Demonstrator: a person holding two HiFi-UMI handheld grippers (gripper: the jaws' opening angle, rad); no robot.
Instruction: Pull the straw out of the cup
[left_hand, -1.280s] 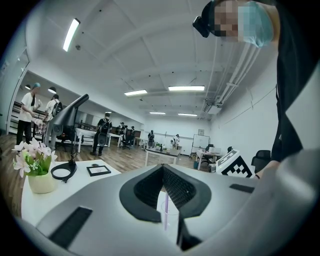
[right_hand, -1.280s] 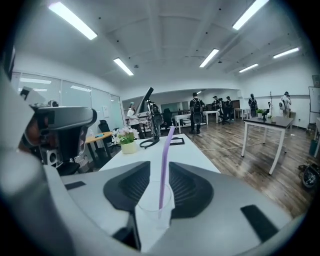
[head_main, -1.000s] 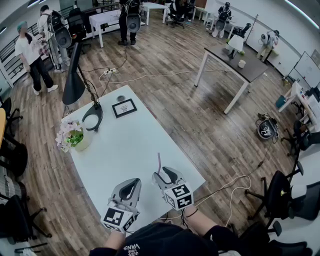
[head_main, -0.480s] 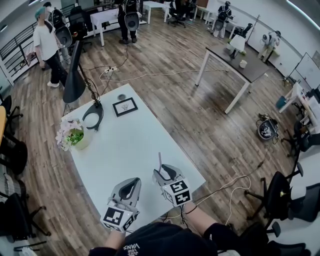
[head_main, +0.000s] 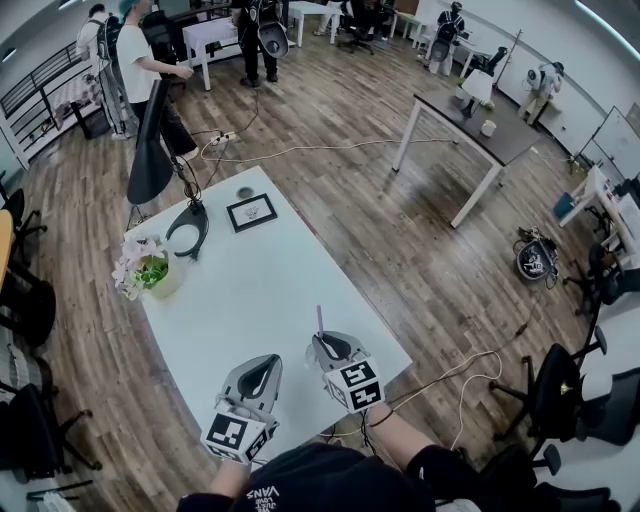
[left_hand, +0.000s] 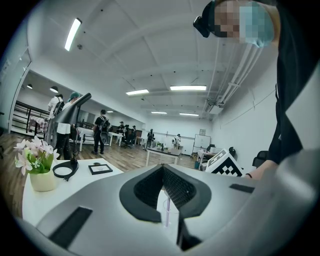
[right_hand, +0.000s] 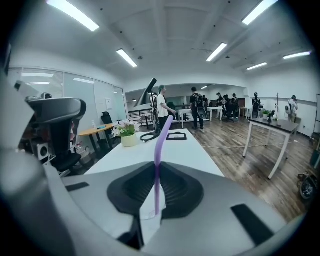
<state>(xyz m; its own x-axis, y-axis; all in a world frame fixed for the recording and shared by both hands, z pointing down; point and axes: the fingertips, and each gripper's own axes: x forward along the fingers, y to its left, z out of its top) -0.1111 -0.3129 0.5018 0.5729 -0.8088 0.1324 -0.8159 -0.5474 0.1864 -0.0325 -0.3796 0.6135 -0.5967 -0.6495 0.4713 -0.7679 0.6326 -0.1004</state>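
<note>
The white rectangular table (head_main: 250, 290) is noted with both tools at its six o'clock end. The grey left gripper (head_main: 264, 363) is held with jaws drawn narrow, tips meeting, nothing gripped. At its two o'clock the clear plastic cup (left_hand: 171, 216) is stood on the tabletop. The purple plastic straw (right_hand: 158, 150) is seated in that cup and is clamped by the grey right gripper (head_main: 324, 338), whose jaws have just been closing on it.

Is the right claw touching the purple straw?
Touching. In the right gripper view the right claw has just closed its pads onto the straw between them.
</note>
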